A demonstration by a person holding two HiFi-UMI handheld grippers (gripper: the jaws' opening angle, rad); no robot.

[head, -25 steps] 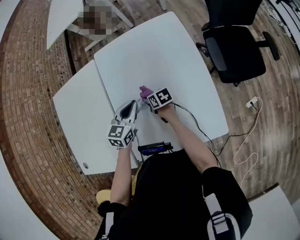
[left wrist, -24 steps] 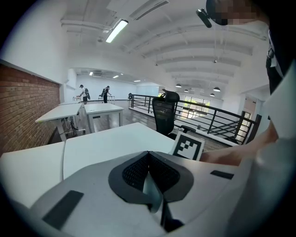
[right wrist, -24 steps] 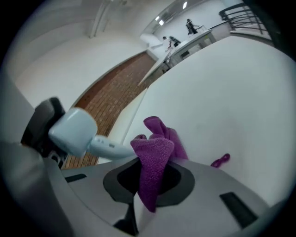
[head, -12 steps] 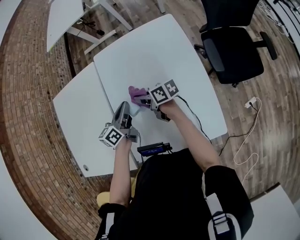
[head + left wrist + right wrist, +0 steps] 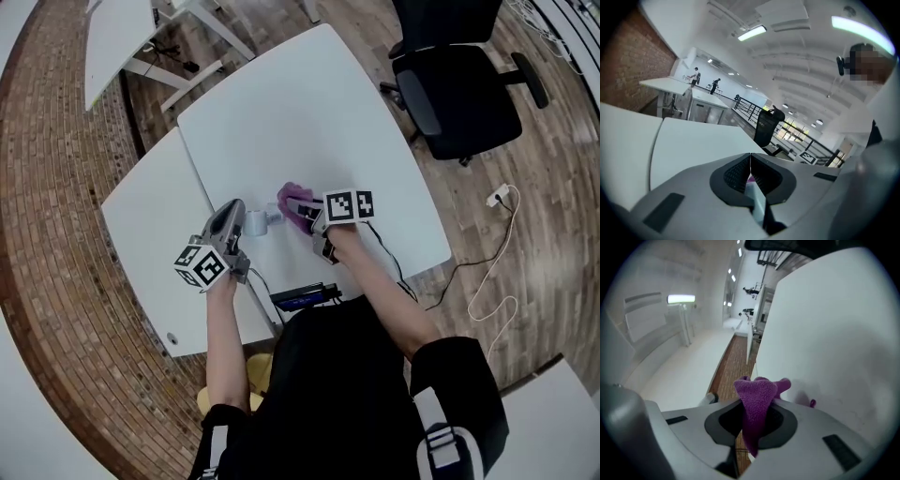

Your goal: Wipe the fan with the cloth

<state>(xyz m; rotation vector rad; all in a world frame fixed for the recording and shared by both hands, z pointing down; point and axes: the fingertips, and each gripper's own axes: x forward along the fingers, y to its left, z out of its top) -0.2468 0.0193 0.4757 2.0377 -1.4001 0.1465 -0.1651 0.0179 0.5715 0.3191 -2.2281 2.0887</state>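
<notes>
In the head view a small white fan (image 5: 258,223) sticks out from the tip of my left gripper (image 5: 240,217), above the white table (image 5: 309,103). The left gripper view shows those jaws (image 5: 750,157) closed, with a pale sliver of the fan (image 5: 757,199) pinched between the pads. My right gripper (image 5: 298,208) is just right of the fan and is shut on a purple cloth (image 5: 292,195). In the right gripper view the cloth (image 5: 757,394) bulges up out of that gripper (image 5: 758,401). From the head view I cannot tell whether cloth and fan touch.
A second white table (image 5: 150,234) adjoins on the left. A dark device (image 5: 305,296) lies at the near table edge with a cable running to it. A black office chair (image 5: 459,84) stands at the upper right. A white plug and cord (image 5: 497,200) lie on the wooden floor.
The left gripper has shifted left and rolled, taking the fan with it. The right gripper has risen and rolled; the cloth has moved right, off the fan's top.
</notes>
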